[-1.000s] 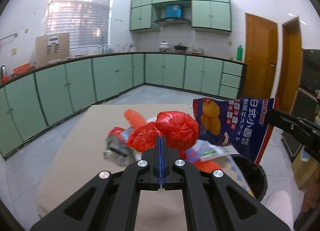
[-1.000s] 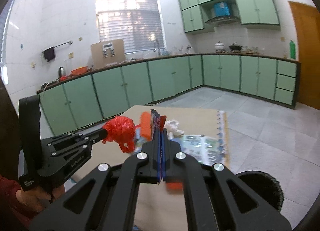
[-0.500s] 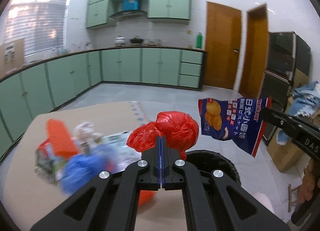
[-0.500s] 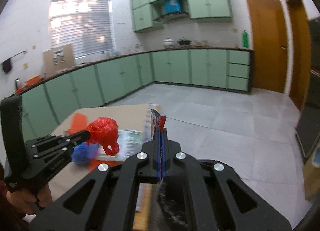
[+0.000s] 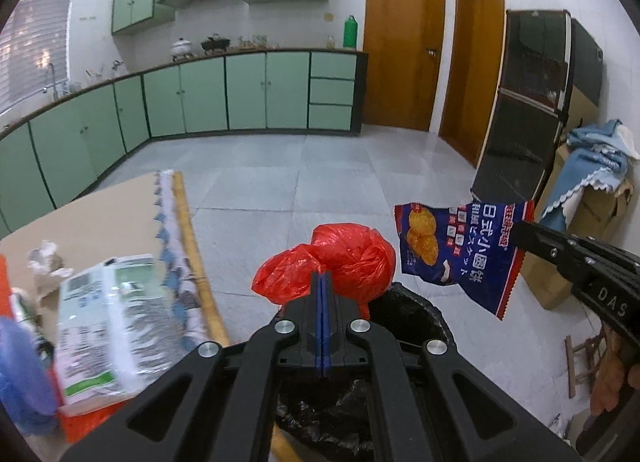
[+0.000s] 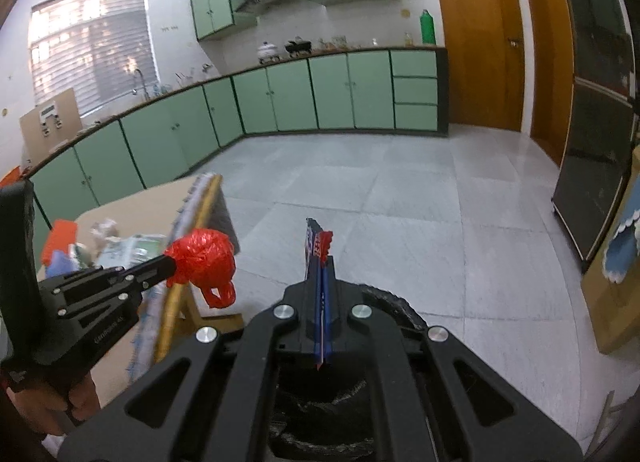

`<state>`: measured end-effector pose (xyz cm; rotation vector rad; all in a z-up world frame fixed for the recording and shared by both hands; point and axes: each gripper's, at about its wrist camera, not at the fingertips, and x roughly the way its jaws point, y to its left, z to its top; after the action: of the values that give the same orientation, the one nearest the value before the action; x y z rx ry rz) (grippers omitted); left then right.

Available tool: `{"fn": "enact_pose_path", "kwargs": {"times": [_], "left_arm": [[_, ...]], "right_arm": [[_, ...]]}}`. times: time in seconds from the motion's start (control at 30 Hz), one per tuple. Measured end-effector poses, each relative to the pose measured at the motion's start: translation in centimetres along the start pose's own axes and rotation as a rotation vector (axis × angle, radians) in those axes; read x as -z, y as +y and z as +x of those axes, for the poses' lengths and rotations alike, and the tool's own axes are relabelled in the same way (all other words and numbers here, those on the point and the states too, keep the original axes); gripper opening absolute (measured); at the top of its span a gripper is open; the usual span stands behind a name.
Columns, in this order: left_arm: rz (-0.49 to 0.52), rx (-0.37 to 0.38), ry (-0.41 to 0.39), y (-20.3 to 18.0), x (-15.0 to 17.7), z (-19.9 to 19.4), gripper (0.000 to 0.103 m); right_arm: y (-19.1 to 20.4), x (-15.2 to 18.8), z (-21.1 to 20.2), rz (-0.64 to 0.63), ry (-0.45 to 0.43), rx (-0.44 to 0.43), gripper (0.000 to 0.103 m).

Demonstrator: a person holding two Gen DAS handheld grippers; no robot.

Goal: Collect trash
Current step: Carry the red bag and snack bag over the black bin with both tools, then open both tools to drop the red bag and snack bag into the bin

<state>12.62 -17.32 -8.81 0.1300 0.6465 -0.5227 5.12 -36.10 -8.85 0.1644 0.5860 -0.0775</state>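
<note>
Left hand-held gripper point(image 5: 322, 282) clamps red plastic bag point(image 5: 344, 262), right hand-held gripper point(image 6: 322, 270) pinches blue snack packet point(image 5: 456, 246); both swung from tabletop point(image 5: 100, 214), now centre frame above black-lined bin point(image 5: 416, 314). Release next.

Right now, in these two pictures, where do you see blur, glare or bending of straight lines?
Left wrist view: the blue thing at the lower left edge is smeared, the window is washed out, and the counter bows. Right wrist view: the window glares, the door leans, and the red bag and the snack bag are sharp.
</note>
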Motion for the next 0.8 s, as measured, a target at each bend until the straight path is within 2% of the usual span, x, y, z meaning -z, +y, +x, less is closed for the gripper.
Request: {"fn": "enact_pose_path", "kwargs": {"times": [0.1,0.17,0.23,0.4,0.5,0.57,0.63,0.7,0.8], "left_arm": [[-0.003,0.016,0.032,-0.2,-0.5,1.4,0.004],[-0.003,0.038,0.051,-0.4,-0.6,2.1,0.013],[0.002,0.045,0.055,-0.9,-0.7,2.5,0.028],[-0.020,0.049,0.042,-0.3,-0.9,2.1,0.042],[-0.045,0.027,0.012,0.8,-1.2,0.7,0.052],[-0.056,-0.002,-0.018,1.9,-1.4,-0.7,0.059],[-0.069,-0.033,-0.048,3.1,-1.5,-2.3,0.066],[-0.082,-0.080,-0.088,4.5,-1.4,-4.3,0.072],[-0.099,-0.158,-0.137,6.9,-0.8,-7.5,0.076]], "right_arm": [[-1.0,0.5,1.6,0.020,0.034,0.013,0.004],[-1.5,0.5,2.2,0.028,0.045,0.021,0.005],[-2.3,0.5,2.7,0.036,0.054,0.028,0.010],[-3.0,0.8,2.7,0.060,0.049,0.038,0.040],[-3.0,0.7,2.2,0.063,0.032,0.048,0.064],[-2.6,0.6,1.6,0.070,0.006,0.066,0.086],[-1.9,0.3,0.6,0.077,-0.036,0.079,0.092],[-0.8,-0.1,0.1,0.073,-0.052,0.071,0.094],[0.8,-0.6,-0.7,0.059,-0.074,0.042,0.096]]}}
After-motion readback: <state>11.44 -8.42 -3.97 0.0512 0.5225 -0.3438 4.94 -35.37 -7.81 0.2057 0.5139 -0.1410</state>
